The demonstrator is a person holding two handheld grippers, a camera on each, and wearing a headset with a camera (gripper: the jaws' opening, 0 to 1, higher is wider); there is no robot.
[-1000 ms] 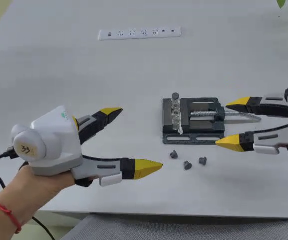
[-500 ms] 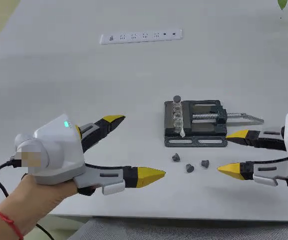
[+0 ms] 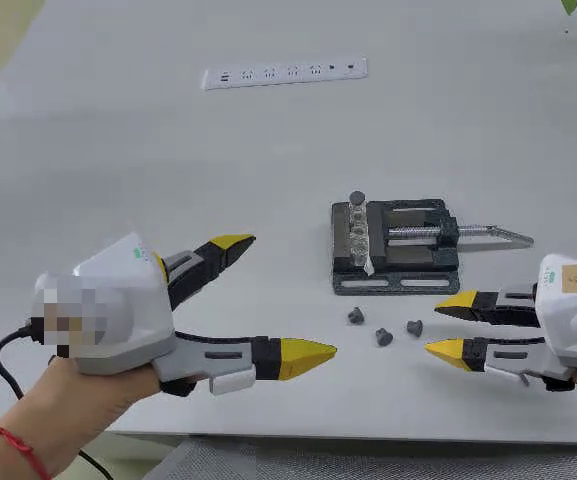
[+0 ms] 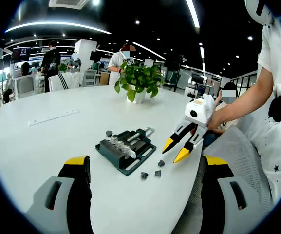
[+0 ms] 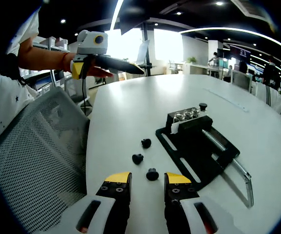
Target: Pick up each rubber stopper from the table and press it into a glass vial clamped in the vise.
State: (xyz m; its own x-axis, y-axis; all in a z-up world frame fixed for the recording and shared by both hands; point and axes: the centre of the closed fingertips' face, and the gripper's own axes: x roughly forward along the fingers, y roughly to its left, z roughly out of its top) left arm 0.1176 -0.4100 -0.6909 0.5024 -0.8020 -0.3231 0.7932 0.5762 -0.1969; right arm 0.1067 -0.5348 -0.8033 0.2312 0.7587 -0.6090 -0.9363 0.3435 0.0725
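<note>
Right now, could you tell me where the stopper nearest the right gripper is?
In the head view the stopper lies on the near side of the vise, right of two other stoppers, directly ahead of the right gripper.

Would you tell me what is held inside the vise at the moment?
A row of glass vials, the farthest capped with a dark stopper. The vise covers their lower parts.

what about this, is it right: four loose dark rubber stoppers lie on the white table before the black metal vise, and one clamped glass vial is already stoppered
Not four: three loose dark rubber stoppers lie on the white table before the black metal vise, as the head view shows. One clamped glass vial is already stoppered.
</note>
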